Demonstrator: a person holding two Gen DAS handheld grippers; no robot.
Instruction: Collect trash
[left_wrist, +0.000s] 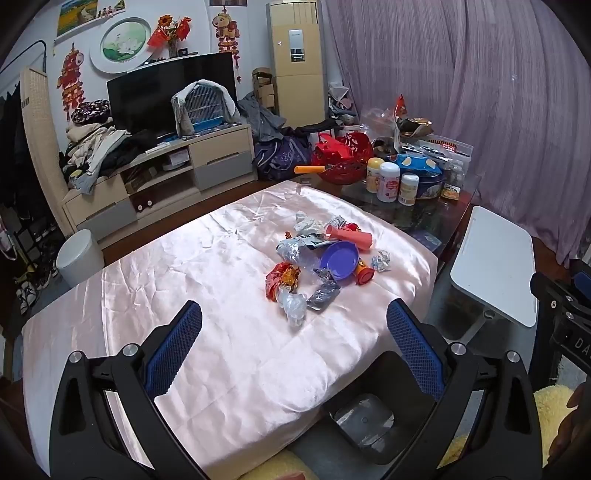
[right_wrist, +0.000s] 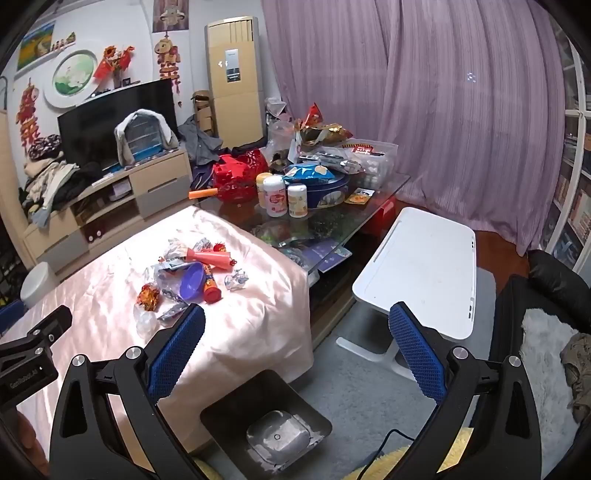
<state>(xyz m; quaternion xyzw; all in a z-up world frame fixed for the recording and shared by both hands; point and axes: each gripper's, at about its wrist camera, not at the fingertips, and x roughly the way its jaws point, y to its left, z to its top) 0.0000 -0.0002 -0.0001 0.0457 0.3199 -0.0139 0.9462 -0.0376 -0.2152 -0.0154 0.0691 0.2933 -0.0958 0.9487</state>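
Note:
A heap of trash lies on the pink satin cloth: a red-gold foil wrapper, clear crumpled plastic, a grey foil packet, a purple bowl, a pink tube, a red cup and a silver foil ball. The heap also shows in the right wrist view. My left gripper is open and empty, just short of the heap. My right gripper is open and empty, above a dark bin on the floor by the table's near corner.
The bin also shows in the left wrist view. A glass table behind holds jars, a blue tin and a red basket. A white side table stands to the right. A white cylinder bin stands at the left.

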